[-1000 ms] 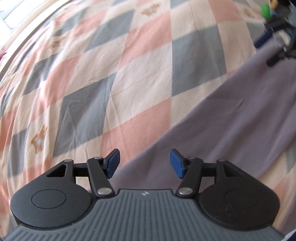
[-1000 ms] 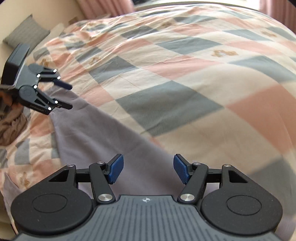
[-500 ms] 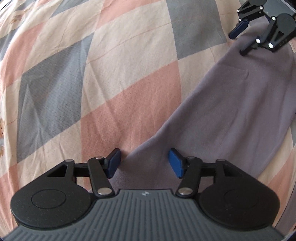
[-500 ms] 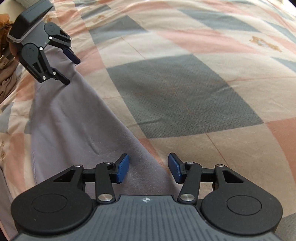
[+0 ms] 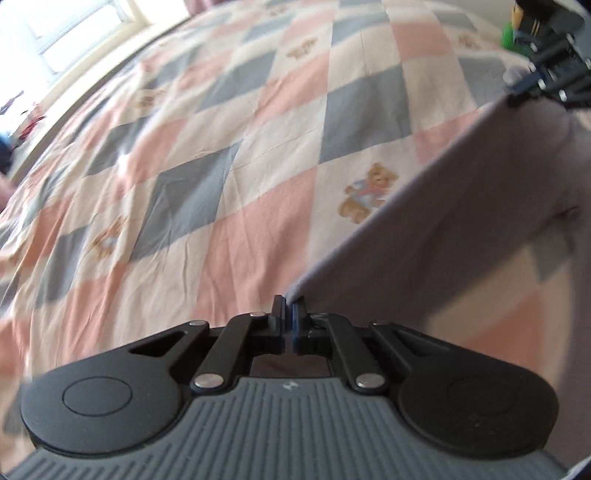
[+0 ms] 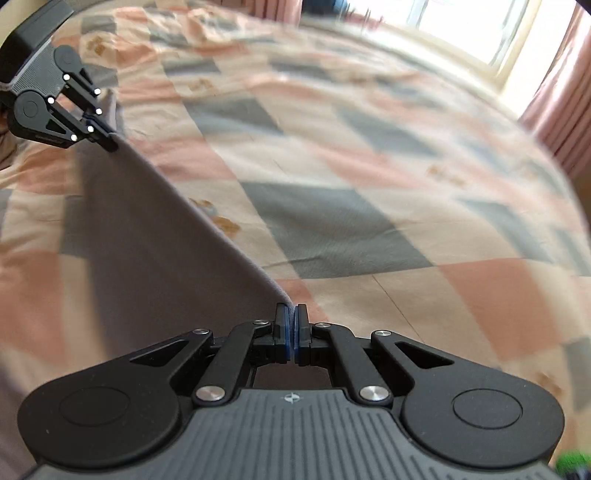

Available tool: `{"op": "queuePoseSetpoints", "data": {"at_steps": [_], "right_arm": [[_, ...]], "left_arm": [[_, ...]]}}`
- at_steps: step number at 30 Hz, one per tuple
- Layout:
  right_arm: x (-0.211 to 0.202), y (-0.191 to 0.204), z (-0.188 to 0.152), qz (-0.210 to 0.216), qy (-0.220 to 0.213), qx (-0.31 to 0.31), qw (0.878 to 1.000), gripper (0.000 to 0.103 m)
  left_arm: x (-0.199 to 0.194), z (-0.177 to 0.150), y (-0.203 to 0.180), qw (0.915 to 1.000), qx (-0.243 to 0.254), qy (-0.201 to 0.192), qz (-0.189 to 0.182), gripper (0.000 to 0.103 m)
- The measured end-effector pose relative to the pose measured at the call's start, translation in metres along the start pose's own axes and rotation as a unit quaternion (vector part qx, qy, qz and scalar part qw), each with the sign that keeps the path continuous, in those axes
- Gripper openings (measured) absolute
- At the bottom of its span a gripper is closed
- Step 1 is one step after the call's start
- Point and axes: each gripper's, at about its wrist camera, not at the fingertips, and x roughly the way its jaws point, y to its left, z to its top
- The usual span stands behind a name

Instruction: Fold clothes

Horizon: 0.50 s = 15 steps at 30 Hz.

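A mauve-grey garment point(image 5: 461, 206) hangs stretched above the bed, held by two corners. My left gripper point(image 5: 288, 314) is shut on one corner at the bottom of the left wrist view. The right gripper shows far off at the top right of that view point(image 5: 524, 86), shut on the other corner. In the right wrist view my right gripper point(image 6: 291, 325) is shut on the garment point(image 6: 147, 240), whose taut edge runs up to the left gripper point(image 6: 107, 142) at the upper left.
A bedspread of pink, grey and cream checks with teddy bears point(image 5: 221, 155) lies beneath everything. A bright window point(image 6: 461, 26) and pink curtains point(image 6: 565, 99) stand at the far side. A green object point(image 5: 511, 35) sits at the top right.
Both grippers have shut on the garment's corners and lifted it off the bed. The cloth, flat before, now hangs taut between them. Both views have tilted upward.
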Motion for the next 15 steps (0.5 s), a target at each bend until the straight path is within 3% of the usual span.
{"op": "queuePoseSetpoints", "data": {"at_steps": [4, 8, 11, 13, 14, 15], "right_arm": [[-0.07, 0.07, -0.041, -0.034, -0.016, -0.009, 0.999, 0.0], [-0.117, 0.136, -0.092, -0.032, 0.004, 0.028, 0.999, 0.0], [-0.123, 0.176, -0.134, -0.012, 0.064, 0.055, 0.996, 0.002], [-0.111, 0.19, -0.156, 0.006, 0.138, 0.072, 0.988, 0.017], [-0.107, 0.194, -0.166, 0.014, 0.169, 0.083, 0.982, 0.018], [-0.111, 0.188, -0.169, 0.014, 0.168, 0.112, 0.979, 0.018]], "left_arm": [[-0.076, -0.054, -0.058, 0.9983, -0.058, -0.007, -0.002, 0.001], [-0.115, -0.119, -0.122, 0.9923, -0.112, 0.043, -0.029, 0.001], [-0.11, -0.158, -0.164, 0.9848, -0.13, 0.104, -0.051, 0.004], [-0.106, -0.175, -0.186, 0.9792, -0.137, 0.138, -0.059, 0.006], [-0.109, -0.177, -0.191, 0.9776, -0.142, 0.144, -0.058, 0.006], [-0.114, -0.178, -0.193, 0.977, -0.15, 0.141, -0.055, 0.007]]}}
